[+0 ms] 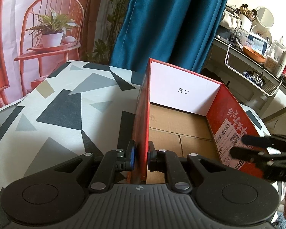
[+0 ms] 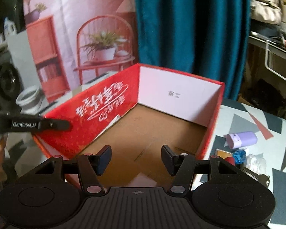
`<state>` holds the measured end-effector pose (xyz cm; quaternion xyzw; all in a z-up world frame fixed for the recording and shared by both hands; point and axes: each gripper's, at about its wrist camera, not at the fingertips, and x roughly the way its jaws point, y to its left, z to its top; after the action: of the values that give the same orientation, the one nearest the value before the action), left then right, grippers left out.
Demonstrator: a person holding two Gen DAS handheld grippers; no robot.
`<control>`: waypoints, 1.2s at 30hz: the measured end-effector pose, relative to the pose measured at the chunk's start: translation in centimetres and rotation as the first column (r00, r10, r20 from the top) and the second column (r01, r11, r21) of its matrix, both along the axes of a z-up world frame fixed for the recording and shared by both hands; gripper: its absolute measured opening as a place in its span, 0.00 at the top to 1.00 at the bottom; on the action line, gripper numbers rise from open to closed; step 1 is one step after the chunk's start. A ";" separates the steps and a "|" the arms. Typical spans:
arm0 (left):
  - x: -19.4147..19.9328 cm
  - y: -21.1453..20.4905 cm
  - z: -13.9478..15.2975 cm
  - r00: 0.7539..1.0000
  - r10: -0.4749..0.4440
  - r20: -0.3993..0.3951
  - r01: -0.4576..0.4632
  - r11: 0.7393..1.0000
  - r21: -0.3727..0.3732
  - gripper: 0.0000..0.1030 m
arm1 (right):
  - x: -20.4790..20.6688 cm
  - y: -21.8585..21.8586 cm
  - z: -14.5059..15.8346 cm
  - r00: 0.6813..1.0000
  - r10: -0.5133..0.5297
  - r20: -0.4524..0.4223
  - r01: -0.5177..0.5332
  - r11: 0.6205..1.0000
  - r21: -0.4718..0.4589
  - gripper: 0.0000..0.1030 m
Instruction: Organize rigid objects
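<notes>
An open red cardboard box point(image 1: 230, 118) with a brown floor and white far wall stands on the patterned table; nothing lies inside it. My left gripper point(image 1: 142, 157) is shut on the box's left wall point(image 1: 143, 114), one pad on each side. My right gripper point(image 2: 136, 160) is open and empty, hovering over the box's near floor point(image 2: 143, 133); it also shows at the right of the left wrist view point(image 1: 257, 148). Right of the box lie a lilac cylinder point(image 2: 242, 139), a blue crumpled item point(image 2: 239, 155) and a small red piece point(image 2: 229, 160).
The table wears a grey, black and white triangle cloth point(image 1: 66, 110). A teal curtain point(image 1: 162, 22) and a printed backdrop hang behind. A cluttered shelf with a white wire rack point(image 1: 257, 72) stands at the right. A grey bowl point(image 2: 28, 99) sits left of the box.
</notes>
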<state>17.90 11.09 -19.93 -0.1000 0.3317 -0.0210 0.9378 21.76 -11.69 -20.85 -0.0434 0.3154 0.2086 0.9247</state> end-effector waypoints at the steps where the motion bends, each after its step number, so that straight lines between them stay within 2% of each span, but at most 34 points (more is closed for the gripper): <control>1: 0.0 0.0 0.0 1.000 -0.001 0.000 0.001 1.000 0.001 0.87 | -0.2 -0.3 0.1 1.000 -0.010 0.013 0.009 1.000 0.010 0.47; 5: 0.0 0.0 0.0 1.000 0.000 0.001 0.000 1.000 0.000 0.87 | -1.3 -2.5 1.4 0.991 -0.081 0.111 0.071 0.994 0.087 0.47; 11: 0.0 -0.1 0.0 1.000 0.005 -0.001 -0.005 1.000 -0.001 0.87 | -3.0 -7.7 2.7 0.937 -0.247 0.245 0.213 0.964 0.157 0.47; 15: 0.0 -0.1 0.0 1.000 0.007 0.000 -0.007 1.000 -0.002 0.87 | -3.1 -11.5 1.5 0.905 -0.360 0.225 0.325 0.929 0.178 0.47; 19: 0.0 0.0 0.0 1.000 0.008 0.002 -0.008 1.000 -0.006 0.87 | -3.1 -13.5 -1.4 0.895 -0.411 0.174 0.385 0.908 0.163 0.49; 21: 0.0 0.0 0.0 1.000 0.009 0.001 -0.009 1.000 -0.005 0.87 | -3.0 -13.6 -3.0 0.898 -0.415 0.149 0.394 0.907 0.152 0.51; 23: 0.0 0.0 0.0 1.000 0.008 0.000 -0.008 1.000 -0.003 0.87 | -2.5 -13.1 -4.4 0.906 -0.405 0.126 0.390 0.912 0.129 0.59; 27: 0.0 0.1 0.0 1.000 0.009 0.001 -0.009 1.000 -0.005 0.87 | -1.8 -11.2 -6.7 0.937 -0.335 0.098 0.331 0.942 0.054 0.66; 36: -0.1 -0.1 0.0 1.000 0.004 0.006 -0.004 1.000 0.001 0.87 | 1.1 -8.6 -9.1 0.963 -0.266 0.041 0.267 0.963 -0.043 0.78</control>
<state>17.84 11.02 -19.96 -0.1004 0.3289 -0.0191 0.9388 22.90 -20.31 -29.95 -0.0265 0.3071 0.0739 0.9484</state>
